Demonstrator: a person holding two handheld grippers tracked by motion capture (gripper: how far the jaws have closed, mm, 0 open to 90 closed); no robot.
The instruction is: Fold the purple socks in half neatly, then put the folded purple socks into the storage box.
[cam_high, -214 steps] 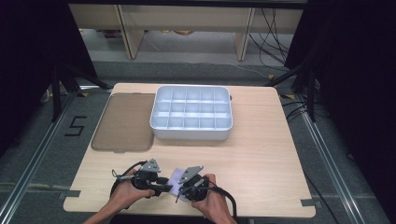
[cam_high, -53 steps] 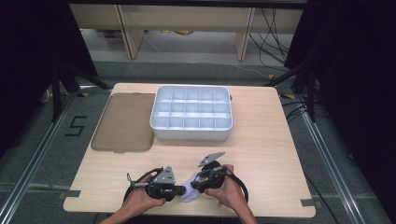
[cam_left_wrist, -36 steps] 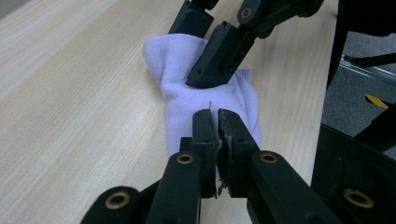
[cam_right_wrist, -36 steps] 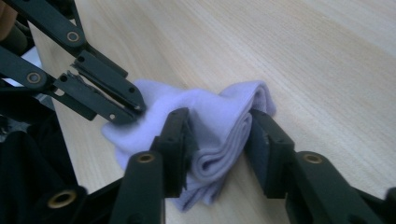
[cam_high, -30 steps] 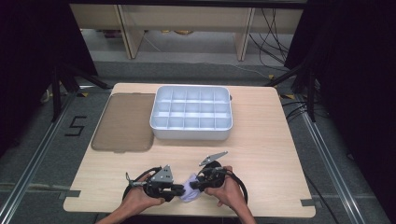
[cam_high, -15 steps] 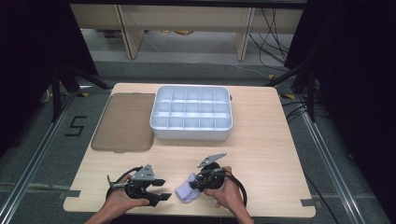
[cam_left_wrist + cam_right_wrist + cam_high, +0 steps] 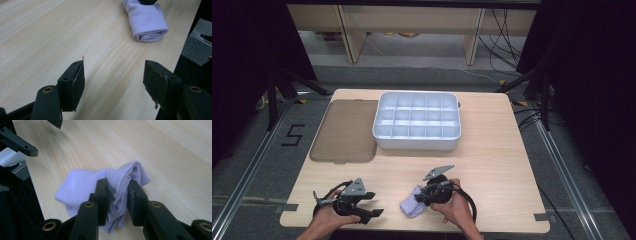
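My right hand-held gripper [image 7: 117, 192] is clamped on the folded sock [image 7: 100, 185] at the tabletop's [image 7: 492, 150] near edge, the left hand-held gripper [image 7: 113, 80] has just opened and is empty — next, I reckon, lift it to the divided tray [image 7: 417, 120].

In my left gripper view, the folded pale lilac cloth sock [image 7: 147, 22] is cut off by the top edge. In my right gripper view, my right gripper [image 7: 117, 195] covers the sock's middle folds. Beside the sock, both my forearms leave the high view's bottom edge.
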